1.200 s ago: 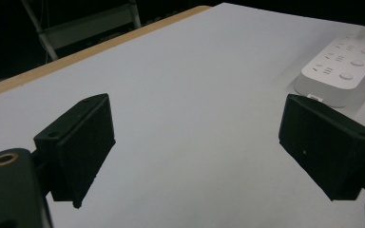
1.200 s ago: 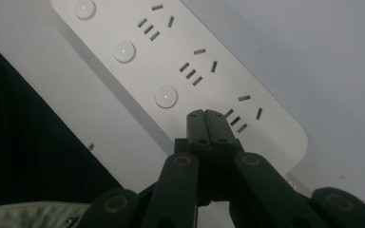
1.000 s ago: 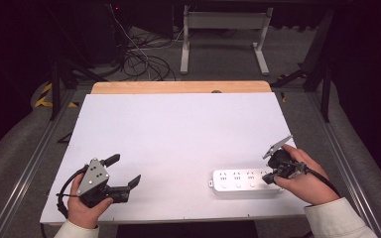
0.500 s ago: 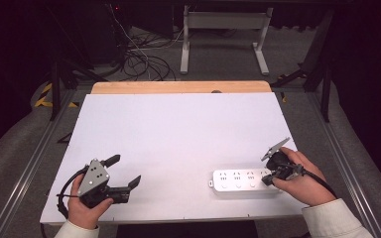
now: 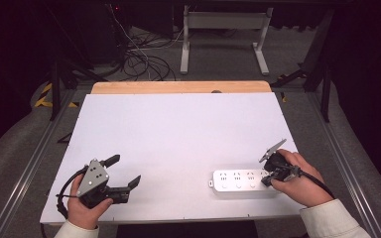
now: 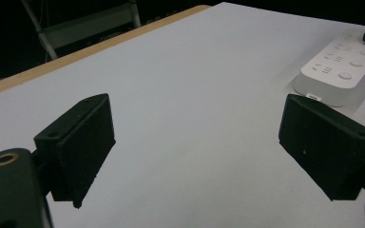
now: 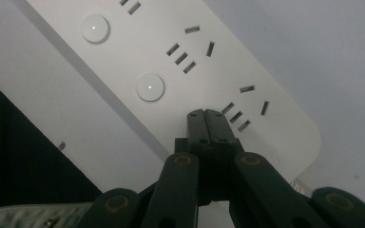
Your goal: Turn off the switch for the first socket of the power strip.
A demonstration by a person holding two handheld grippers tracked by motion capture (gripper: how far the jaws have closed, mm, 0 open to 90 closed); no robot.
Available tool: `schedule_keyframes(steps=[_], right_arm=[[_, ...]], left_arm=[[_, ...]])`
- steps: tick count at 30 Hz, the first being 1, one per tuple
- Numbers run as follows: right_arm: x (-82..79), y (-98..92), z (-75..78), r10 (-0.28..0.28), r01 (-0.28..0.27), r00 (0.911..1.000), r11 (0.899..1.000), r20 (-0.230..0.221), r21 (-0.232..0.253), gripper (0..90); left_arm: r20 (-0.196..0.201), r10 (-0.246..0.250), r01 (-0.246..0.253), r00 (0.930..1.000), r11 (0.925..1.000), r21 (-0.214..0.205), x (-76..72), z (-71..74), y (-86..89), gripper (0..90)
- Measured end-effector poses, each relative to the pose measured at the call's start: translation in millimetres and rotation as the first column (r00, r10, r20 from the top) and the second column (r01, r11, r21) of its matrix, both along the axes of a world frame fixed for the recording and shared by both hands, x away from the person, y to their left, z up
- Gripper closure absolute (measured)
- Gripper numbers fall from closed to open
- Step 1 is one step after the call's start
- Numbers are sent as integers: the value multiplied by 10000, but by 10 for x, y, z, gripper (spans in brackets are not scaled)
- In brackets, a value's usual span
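The right gripper (image 5: 269, 178) has edged onto the power strip (image 5: 238, 180).

I am seeing the white rectangular tabletop (image 5: 178, 139) lying bare across its far and middle stretches, giving open passage. The white plastic power strip (image 5: 238, 180) is occupying the near right edge, with my right gripper (image 5: 268, 179) sitting closed at its right end. My left gripper (image 5: 124, 174) is holding its jaws spread at the near left, well apart from the strip.
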State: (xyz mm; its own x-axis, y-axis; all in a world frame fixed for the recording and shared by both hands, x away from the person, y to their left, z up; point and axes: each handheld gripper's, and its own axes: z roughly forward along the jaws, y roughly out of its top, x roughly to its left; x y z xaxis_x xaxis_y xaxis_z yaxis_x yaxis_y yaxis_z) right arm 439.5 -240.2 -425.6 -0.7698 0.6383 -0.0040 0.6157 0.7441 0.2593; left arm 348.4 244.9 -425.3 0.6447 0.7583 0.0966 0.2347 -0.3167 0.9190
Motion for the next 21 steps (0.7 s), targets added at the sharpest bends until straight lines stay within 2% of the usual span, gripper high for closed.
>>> schedule_keyframes(steps=[8,10,13,15,16,17,18,21], right_arm=[[-16,18,-13,-104,105,9999,9999,100,-108,900],[-8,-22,-33,-216,215,9998,9996,35,187,900],[-6,-39,-27,-191,190,9998,9993,22,315,900],[-16,-31,-13,26,-29,9999,9997,133,253,900],[-46,-50,76,73,-106,9991,9966,407,814,900],[-46,-50,76,73,-106,9991,9966,407,814,900],[-78,-67,186,80,-173,9980,9886,622,1498,900],[-100,-71,284,27,-181,9955,9867,948,1617,900]], left_arm=[[-43,-34,34,10000,10000,-4,1,-7,-8,121],[-28,-56,56,10000,10000,35,2,-8,-12,121],[-33,-56,56,10000,10000,12,1,-8,-18,121],[-55,-60,60,10000,10000,-37,-2,-7,-19,122],[-32,-61,61,10000,10000,-25,0,-8,-19,122],[-40,-58,58,10000,10000,6,1,-10,-19,122],[-60,-66,67,10000,10000,34,4,-12,-18,123],[-34,-73,73,10000,10000,58,8,-12,-22,124]])
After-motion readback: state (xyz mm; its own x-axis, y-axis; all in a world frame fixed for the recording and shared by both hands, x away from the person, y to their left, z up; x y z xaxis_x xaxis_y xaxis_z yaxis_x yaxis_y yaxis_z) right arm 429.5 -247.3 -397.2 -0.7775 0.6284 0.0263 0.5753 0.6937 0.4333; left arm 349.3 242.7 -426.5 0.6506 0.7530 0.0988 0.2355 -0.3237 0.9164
